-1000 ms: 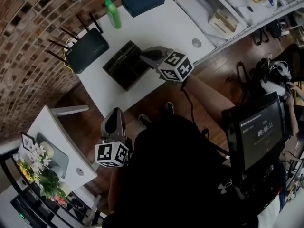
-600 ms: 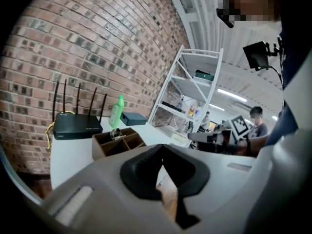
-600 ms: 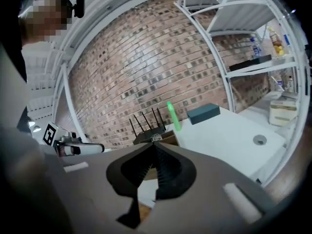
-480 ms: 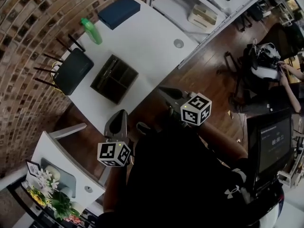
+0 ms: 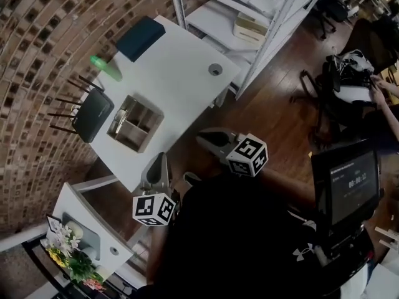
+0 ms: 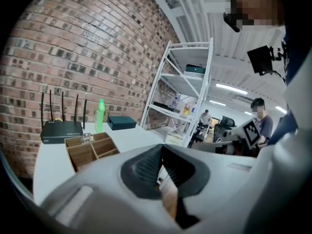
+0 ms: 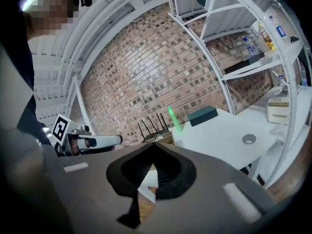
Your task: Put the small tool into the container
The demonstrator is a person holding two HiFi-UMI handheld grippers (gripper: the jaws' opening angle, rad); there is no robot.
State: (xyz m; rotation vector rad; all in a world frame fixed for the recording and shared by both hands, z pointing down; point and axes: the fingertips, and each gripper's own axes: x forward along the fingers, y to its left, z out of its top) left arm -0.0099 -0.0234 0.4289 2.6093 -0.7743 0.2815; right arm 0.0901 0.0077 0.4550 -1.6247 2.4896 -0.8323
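The wooden container (image 5: 138,124) stands on the white table (image 5: 181,80), and a small shiny tool (image 5: 118,121) lies in its end compartment nearest the router. In the left gripper view the container (image 6: 92,150) and the tool (image 6: 87,138) show ahead on the left. Both grippers are off the table, over the wooden floor in front of it. My left gripper (image 5: 156,162) (image 6: 162,147) is shut with nothing in it. My right gripper (image 5: 206,136) (image 7: 154,145) is shut and empty too, pointing toward the table.
On the table stand a black router (image 5: 92,114), a green bottle (image 5: 103,67) and a dark blue box (image 5: 140,37). A white shelf unit (image 5: 249,17) rises to the right. A small white side table (image 5: 81,220) with flowers is at lower left, a monitor (image 5: 346,179) at right.
My right gripper has drawn back from over the container to the floor side of the table edge. The left gripper has also shifted, and the table now lies farther away.
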